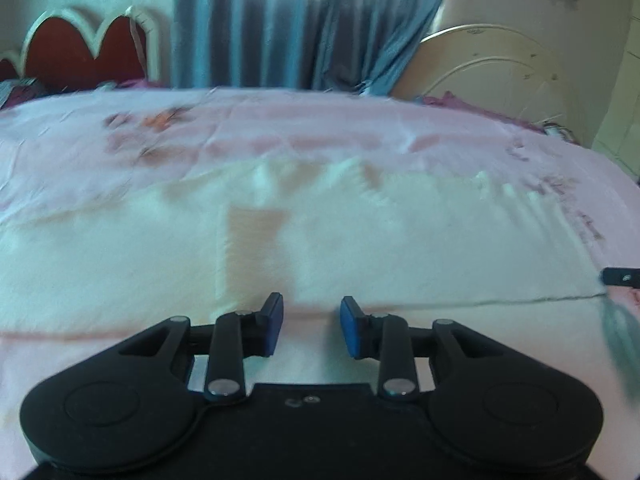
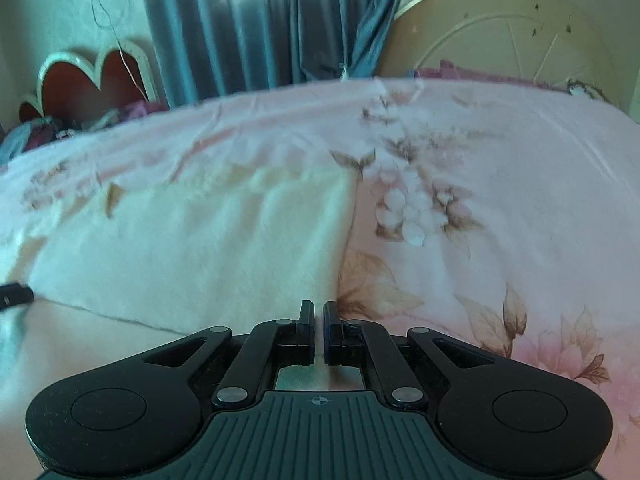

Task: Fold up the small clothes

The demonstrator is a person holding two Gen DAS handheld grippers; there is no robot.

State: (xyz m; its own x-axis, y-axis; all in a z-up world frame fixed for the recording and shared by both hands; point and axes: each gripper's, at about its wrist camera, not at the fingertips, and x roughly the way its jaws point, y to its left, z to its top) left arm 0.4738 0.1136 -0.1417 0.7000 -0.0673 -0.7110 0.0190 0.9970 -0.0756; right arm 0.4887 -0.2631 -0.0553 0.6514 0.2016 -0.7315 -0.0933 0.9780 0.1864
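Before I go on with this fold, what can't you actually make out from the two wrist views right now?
- White garment: left wrist view is motion-blurred, so its type, far edge and the tan patch are unclear.
- Its near right corner: right gripper jaws look shut; whether cloth is pinched is hidden by the fingers.
- Left gripper: jaws apart, nothing seen between them; contact with the hem is uncertain.
- Garment's left end: cut off by both frames.

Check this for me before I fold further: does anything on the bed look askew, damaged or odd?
Nothing looks damaged or spilled. The white garment lies fairly flat on the pink floral bedsheet, though its far edge looks rumpled. The left view is too blurred for finer detail.
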